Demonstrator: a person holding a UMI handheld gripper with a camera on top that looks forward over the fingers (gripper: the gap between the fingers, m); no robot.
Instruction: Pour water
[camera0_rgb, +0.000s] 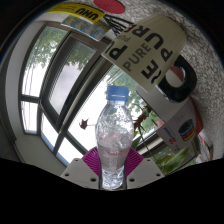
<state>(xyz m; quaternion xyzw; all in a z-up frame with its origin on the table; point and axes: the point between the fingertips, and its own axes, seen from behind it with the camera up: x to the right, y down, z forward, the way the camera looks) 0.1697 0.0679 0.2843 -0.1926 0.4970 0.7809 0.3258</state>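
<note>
The claw (113, 172) is clamped on a clear plastic water bottle (113, 140); both fingers, pale grey with magenta pads (92, 158) showing at either side of the bottle's lower body, press against it with no gap to be seen on either side; the bottle stands upright between them, rising along the middle of the view, its pale blue cap (117, 93) still screwed on at the top; the body is transparent and ribbed, and the light from behind shines through it, so the water level inside cannot be told; nothing is seen beneath the bottle's base, which is hidden by the fingers, so whether it rests on a surface or hangs in the grip cannot be told; beyond the bottle, curving across overhead, runs a white band (140, 48) printed with large dark letters that read in part "PURE"; at its far end a black ring-shaped part (178, 80) sits against it; further up there is a yellow label (82, 13) with dark writing, too small to read, and beside it a red patch (118, 4); behind all this stands a large window (58, 82) with dark frames, bright daylight and green trees showing through the panes; off to one side of the bottle, below the black ring, lies a blurred colourful object (182, 132) that cannot be identified
</note>
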